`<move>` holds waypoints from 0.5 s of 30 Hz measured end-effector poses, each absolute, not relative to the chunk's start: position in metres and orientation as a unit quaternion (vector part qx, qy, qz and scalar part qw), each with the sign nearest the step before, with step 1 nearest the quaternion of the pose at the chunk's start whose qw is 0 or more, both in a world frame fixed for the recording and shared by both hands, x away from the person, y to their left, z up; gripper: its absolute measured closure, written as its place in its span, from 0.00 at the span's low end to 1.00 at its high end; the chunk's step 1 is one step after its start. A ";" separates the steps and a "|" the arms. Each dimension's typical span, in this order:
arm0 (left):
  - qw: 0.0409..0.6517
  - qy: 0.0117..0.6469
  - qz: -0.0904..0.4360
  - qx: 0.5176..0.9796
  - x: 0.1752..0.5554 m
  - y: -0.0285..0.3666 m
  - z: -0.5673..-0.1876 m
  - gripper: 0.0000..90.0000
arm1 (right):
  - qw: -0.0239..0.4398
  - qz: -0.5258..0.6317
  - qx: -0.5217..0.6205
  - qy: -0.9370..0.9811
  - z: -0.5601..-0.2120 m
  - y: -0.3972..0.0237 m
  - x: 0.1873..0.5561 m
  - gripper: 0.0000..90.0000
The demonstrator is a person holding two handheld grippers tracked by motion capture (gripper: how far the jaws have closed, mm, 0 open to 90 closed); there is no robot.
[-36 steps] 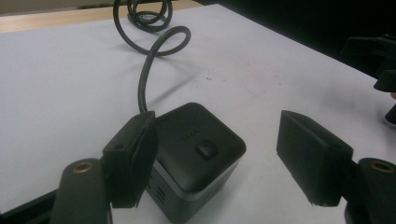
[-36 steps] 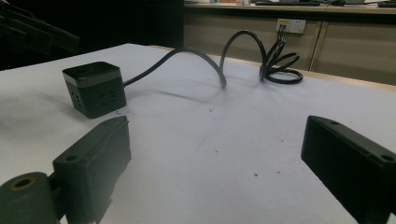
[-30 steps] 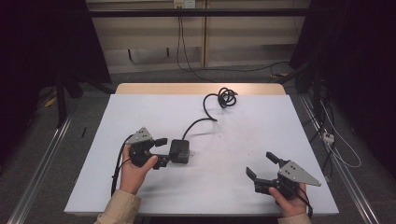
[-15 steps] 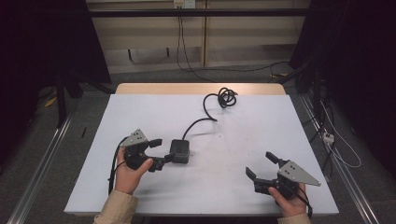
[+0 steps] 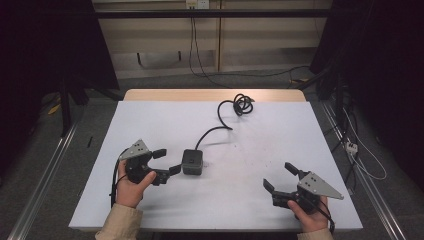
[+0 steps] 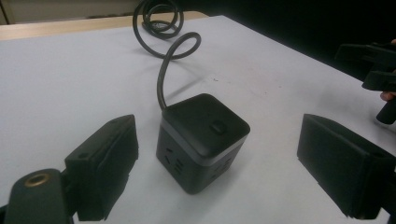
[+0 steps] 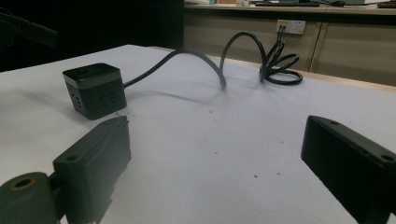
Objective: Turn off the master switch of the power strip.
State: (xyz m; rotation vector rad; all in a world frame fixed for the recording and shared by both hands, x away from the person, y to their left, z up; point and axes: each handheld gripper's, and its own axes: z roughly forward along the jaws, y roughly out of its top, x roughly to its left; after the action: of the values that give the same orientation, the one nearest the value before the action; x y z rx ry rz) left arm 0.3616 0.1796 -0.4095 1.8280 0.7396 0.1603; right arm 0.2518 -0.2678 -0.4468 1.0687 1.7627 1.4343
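A black cube-shaped power socket [image 5: 192,162] sits on the white table [image 5: 150,120], left of the middle; its thick black cable [image 5: 216,129] runs back to a coil [image 5: 243,104] near the far edge. My left gripper [image 5: 167,161] stands open just left of the cube, its jaws apart and not touching it. In the left gripper view the cube [image 6: 201,140] lies ahead, between the two jaws. My right gripper [image 5: 281,178] is open near the front right edge, well away from the cube [image 7: 94,89].
The table's wooden far edge [image 5: 210,94] lies behind the cable coil [image 7: 279,62]. Metal rails [image 5: 42,172] run along the floor on both sides. Cables [image 5: 360,150] trail on the floor at the right. A wall socket [image 7: 290,26] is on the cabinet behind.
My left gripper has drawn back to the left, away from the cube, its jaws still open. The right gripper has stayed put.
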 end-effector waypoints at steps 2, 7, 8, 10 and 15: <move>0.551 0.317 0.068 0.769 0.361 0.182 -0.410 0.13 | 0.310 0.543 0.405 0.667 -0.447 -0.268 0.252 0.08; 0.553 0.318 0.069 0.767 0.361 0.186 -0.410 0.13 | 0.311 0.544 0.405 0.666 -0.447 -0.268 0.252 0.08; 0.552 0.317 0.069 0.768 0.361 0.187 -0.410 0.13 | 0.311 0.543 0.405 0.667 -0.447 -0.268 0.252 0.08; 0.553 0.319 0.072 0.767 0.361 0.188 -0.410 0.13 | 0.310 0.543 0.405 0.667 -0.447 -0.268 0.252 0.08; 0.552 0.318 0.074 0.767 0.360 0.192 -0.411 0.12 | 0.311 0.544 0.405 0.666 -0.447 -0.268 0.252 0.08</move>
State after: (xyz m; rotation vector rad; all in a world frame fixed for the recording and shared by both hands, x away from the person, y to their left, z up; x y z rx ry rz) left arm 0.3604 0.1918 -0.4108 1.8146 0.7525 0.1753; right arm 0.2517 -0.2682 -0.4466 1.0691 1.7599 1.4353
